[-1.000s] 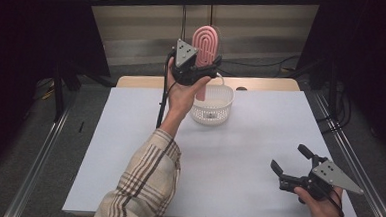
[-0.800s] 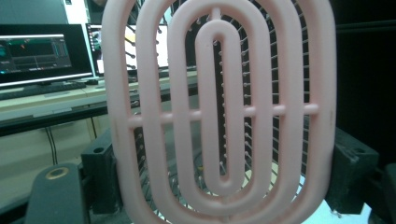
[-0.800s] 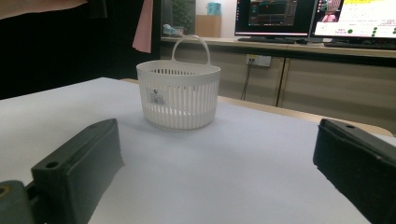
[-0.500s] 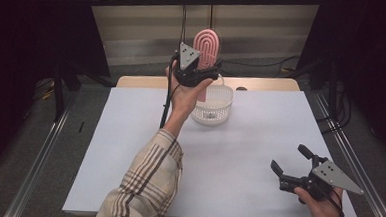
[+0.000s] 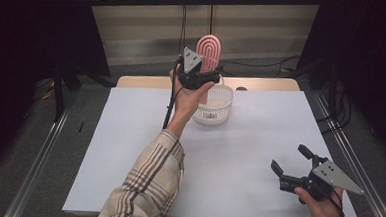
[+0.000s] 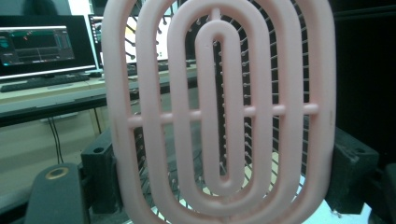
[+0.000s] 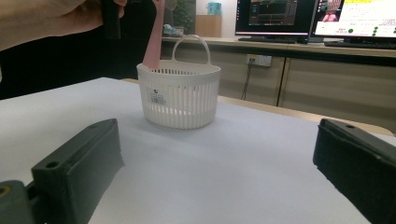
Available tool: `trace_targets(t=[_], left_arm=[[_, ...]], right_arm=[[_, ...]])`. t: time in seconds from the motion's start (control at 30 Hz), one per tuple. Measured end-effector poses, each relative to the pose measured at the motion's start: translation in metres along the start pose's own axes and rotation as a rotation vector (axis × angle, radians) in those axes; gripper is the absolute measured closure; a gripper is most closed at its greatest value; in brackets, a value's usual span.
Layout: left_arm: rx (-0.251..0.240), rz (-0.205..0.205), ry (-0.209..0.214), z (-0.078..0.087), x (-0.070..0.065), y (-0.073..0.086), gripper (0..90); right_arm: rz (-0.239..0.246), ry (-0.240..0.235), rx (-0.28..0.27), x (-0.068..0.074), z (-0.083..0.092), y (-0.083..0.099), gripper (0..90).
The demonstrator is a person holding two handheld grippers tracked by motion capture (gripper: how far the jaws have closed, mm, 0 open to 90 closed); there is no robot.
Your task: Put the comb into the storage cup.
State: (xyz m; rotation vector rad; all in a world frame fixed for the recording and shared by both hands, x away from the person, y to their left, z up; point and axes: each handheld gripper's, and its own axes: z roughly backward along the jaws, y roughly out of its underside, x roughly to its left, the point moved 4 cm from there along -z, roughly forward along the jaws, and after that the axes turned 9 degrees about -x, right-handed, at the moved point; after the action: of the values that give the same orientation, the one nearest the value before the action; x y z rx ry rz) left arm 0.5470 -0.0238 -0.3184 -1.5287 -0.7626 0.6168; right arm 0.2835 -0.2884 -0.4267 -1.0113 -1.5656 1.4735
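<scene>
The white basket (image 5: 212, 104) sits near the table's (image 5: 128, 150) twelve o'clock edge, with wide bare tabletop toward six. Above it the left gripper (image 5: 198, 78) clamps a pink hairbrush (image 5: 208, 53) upright, handle dipping into the basket; its oval head is slotted, with pale bristles. At four o'clock the right gripper (image 5: 290, 163) rests, jaws spread wide.
</scene>
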Motion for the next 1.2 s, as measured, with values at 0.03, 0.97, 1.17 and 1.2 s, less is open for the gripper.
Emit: trace_targets(t=[0.03, 0.97, 1.17, 1.2], left_arm=[[-0.002, 0.008, -0.001, 0.000, 0.000, 0.002, 19.1], [0.048, 0.024, -0.010, 0.002, 0.002, 0.040, 19.1], [0.066, 0.020, -0.015, 0.003, 0.001, 0.047, 19.1], [0.066, 0.022, -0.014, 0.004, 0.001, 0.048, 19.0]], right_arm=[[-0.001, 0.000, 0.001, 0.000, 0.000, 0.000, 0.4], [0.004, -0.001, 0.006, 0.000, 0.000, 0.001, 0.4], [0.008, 0.003, 0.007, 0.000, 0.000, 0.001, 0.6], [0.008, 0.003, 0.007, 0.000, 0.000, 0.001, 0.5]])
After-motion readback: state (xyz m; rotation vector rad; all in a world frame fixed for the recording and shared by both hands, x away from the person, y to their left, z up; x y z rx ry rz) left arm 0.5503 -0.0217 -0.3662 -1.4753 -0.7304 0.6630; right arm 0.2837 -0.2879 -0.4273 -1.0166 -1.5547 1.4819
